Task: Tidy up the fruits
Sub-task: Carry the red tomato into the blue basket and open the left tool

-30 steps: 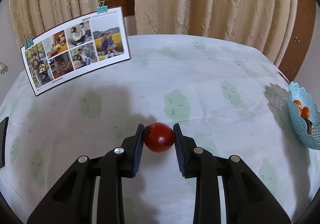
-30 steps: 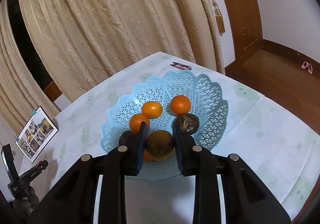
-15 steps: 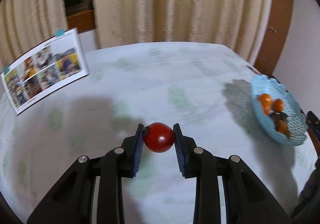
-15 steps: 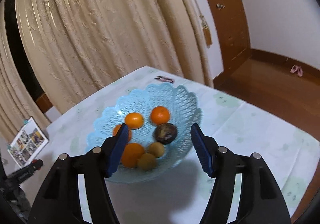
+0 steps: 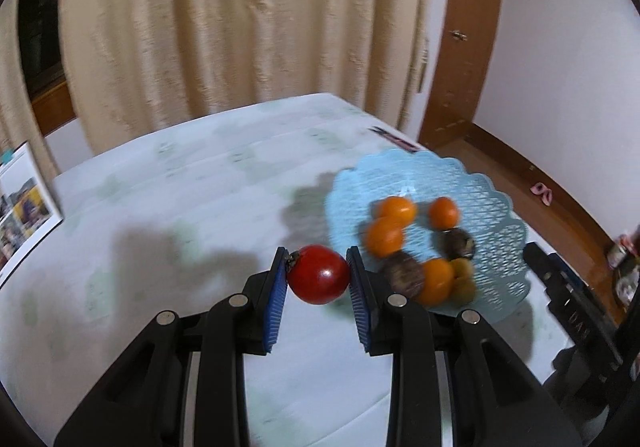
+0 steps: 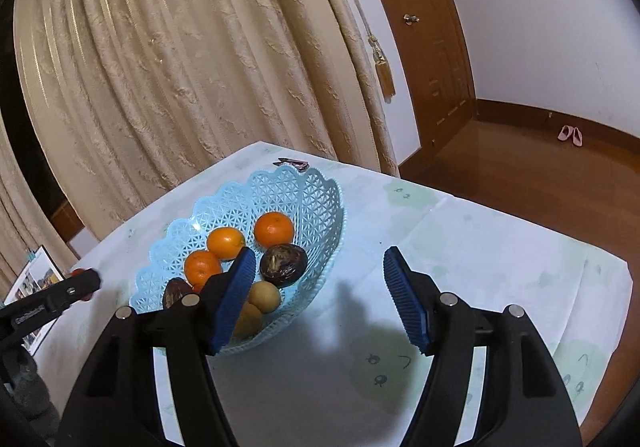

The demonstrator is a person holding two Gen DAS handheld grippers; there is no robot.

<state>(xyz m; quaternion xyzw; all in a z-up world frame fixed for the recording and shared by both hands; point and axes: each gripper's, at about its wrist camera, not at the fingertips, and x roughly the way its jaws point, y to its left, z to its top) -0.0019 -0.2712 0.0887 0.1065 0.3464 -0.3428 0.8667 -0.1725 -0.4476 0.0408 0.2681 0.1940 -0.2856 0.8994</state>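
- Left gripper (image 5: 318, 275): your blue pads were clamped on either side of a red tomato (image 5: 319, 274), its stem end turned toward the left pad. It hung above the tablecloth (image 5: 180, 207), not yet over the basket.
- Basket (image 5: 496, 203): pale blue lattice, just ahead and to the right of your left fingertips; the near rim lay close beside the right pad.
- Contents: three oranges (image 5: 396, 207), two dark round fruits (image 6: 283, 264) and two yellow-brown ones (image 6: 264, 297), crowded toward the rim nearest your left gripper. The far half of the basket floor looked bare.
- Right gripper (image 6: 318, 287): jaws spread wide, holding nothing, with the basket ahead and to the left of it and its left finger overlapping the near rim in view.
- Handling advice: you would have done well to carry the tomato clear over the scalloped rim, lower it onto the bare lattice beyond the pile, and release only once it rested; dropped on the heap, it would likely have rolled or bruised.
- Advice for the right: keeping that gripper out of the left one's path seemed wise.
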